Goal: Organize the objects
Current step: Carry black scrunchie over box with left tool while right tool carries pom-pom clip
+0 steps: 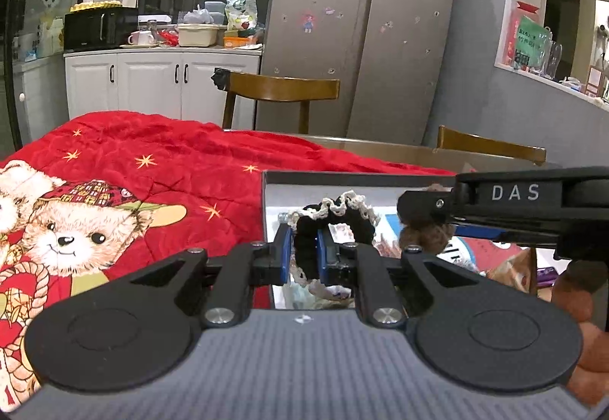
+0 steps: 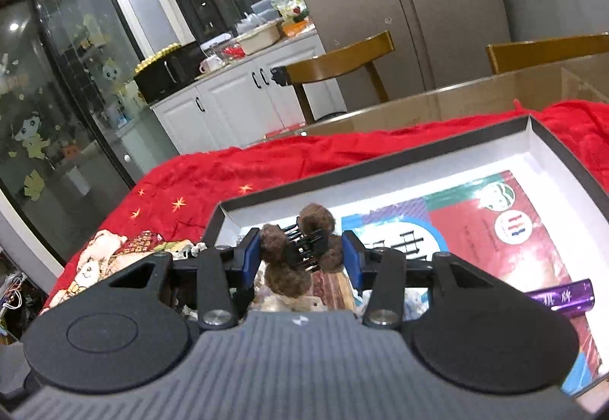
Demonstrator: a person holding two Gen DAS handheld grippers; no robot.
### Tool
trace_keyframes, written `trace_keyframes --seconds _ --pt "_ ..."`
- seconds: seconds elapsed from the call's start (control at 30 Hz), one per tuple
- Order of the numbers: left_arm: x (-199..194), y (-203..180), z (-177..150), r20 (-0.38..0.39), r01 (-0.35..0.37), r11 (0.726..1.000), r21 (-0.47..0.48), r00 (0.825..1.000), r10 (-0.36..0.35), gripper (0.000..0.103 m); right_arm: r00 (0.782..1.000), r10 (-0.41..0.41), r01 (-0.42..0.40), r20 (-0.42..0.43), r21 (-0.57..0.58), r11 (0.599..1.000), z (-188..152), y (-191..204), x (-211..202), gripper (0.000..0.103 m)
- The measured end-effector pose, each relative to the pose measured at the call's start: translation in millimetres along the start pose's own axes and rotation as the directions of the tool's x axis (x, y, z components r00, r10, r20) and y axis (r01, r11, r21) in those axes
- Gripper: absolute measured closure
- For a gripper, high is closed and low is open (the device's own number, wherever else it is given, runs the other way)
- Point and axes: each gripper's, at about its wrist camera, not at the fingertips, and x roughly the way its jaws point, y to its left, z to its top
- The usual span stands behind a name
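Black cream-edged scrunchie [image 1: 304,229] and brown fuzzy pom-pom hair claw [image 2: 300,248], both above open box [image 2: 380,157].

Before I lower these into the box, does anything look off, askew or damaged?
Nothing stands out. The left gripper holds the black scrunchie and the right gripper the brown fuzzy hair claw, both over the open box. The red blanket is rumpled only.

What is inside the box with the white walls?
Inside the box lie a colourful printed sheet and a purple tube. The gripper hides whatever lies in the near end.
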Motion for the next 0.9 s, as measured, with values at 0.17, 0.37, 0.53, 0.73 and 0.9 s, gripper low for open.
trace_keyframes --seconds 0.17,0.37,0.53,0.73,0.9 --pt "2 1 -4 -0.006 -0.017 1.000 -0.001 1.000 0.017 0.086 0.999 -0.022 0.022 -0.025 -0.007 1.000 -5 -1 7 0.054" --pt "2 1 -4 -0.013 -0.025 1.000 -0.003 1.000 0.024 0.086 0.999 -0.018 0.018 -0.026 -0.028 0.999 -7 1 10 0.054" --pt "3 -1 -6 -0.021 -0.026 1.000 0.011 0.999 0.026 0.086 1.000 -0.014 0.013 -0.024 -0.036 0.999 -7 1 12 0.054" --pt "3 -2 -8 -0.016 -0.027 1.000 0.013 1.000 0.027 0.086 1.000 -0.012 0.011 -0.026 -0.038 0.999 -7 0 12 0.054" --pt "4 -3 -11 -0.020 -0.023 1.000 0.013 1.000 0.023 0.086 0.999 -0.001 -0.001 -0.040 -0.046 0.999 -10 1 15 0.053"
